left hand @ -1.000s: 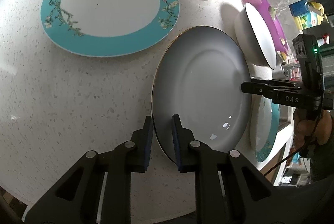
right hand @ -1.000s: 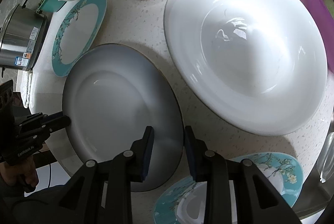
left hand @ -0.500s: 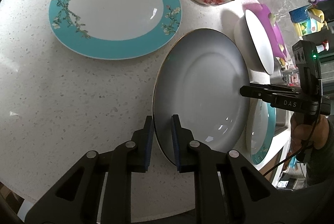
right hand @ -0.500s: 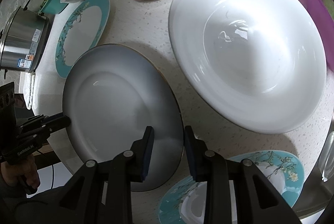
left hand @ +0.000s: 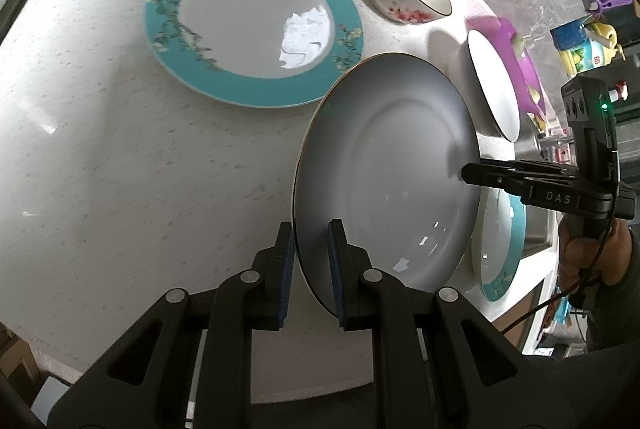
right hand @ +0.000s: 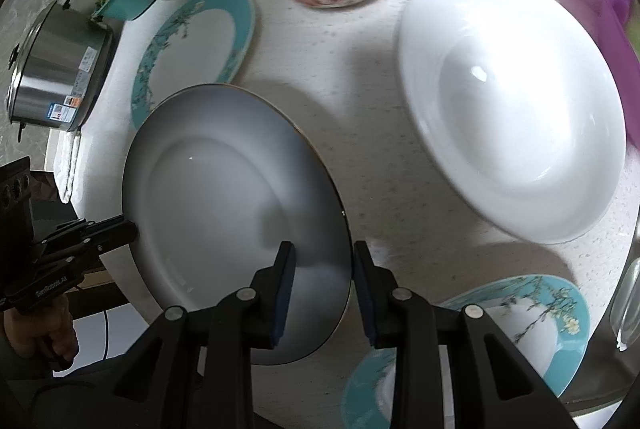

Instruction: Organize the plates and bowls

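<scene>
Left gripper (left hand: 310, 265) and right gripper (right hand: 322, 287), both clamped, pointing steeply down.

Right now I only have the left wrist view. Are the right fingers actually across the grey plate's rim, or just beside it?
Observer: Across it. In the right wrist view, the right gripper straddles the rim of the grey plate, with one finger on its face and one outside the edge.
Operator: Is there anything past the big teal plate that I can't see?
Observer: Yes, a steel pot stands beyond the teal plate, near the table's edge.
Operator: I only see the wide white bowl edge-on. Is it empty?
Observer: Yes. Seen from above, the wide white bowl holds nothing.
</scene>
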### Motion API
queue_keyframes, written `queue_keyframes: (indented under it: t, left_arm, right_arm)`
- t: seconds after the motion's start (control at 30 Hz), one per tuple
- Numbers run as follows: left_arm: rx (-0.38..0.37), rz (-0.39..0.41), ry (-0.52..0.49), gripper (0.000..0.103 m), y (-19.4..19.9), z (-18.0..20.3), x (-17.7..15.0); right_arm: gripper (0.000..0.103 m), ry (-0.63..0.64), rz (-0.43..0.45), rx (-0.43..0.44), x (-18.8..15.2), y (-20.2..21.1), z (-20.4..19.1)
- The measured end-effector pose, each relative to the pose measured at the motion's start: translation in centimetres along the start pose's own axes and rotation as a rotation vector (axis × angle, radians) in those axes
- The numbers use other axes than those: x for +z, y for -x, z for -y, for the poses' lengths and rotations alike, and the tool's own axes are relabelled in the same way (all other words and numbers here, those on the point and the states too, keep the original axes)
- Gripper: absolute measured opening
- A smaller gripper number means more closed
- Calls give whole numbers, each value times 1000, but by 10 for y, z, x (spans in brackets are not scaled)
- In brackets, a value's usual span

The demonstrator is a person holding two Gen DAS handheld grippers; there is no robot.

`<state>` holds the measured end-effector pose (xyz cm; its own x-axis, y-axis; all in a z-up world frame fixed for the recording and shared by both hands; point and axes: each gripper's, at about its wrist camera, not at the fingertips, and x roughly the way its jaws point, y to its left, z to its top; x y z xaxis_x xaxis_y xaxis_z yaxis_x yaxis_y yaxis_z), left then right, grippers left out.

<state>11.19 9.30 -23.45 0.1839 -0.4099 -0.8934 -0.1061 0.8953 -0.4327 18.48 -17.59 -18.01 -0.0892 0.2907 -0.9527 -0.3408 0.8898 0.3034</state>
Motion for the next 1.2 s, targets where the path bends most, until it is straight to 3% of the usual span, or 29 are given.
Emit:
queue_keyframes:
  t: [0.57,0.77,1.2]
  left_arm:
    - [3,-52,-50,15,25,-66,-24]
    - [12,-92,-71,15,14,-86,-27]
    - [21,-85,-102,17,7,-95,-21]
  right_arm:
    - [33,-77,-29,17,-35,-29,-65]
    - [32,-128,-47,34,-47,-49,-69]
    - [32,-175,-10,32,-49,-52,-62]
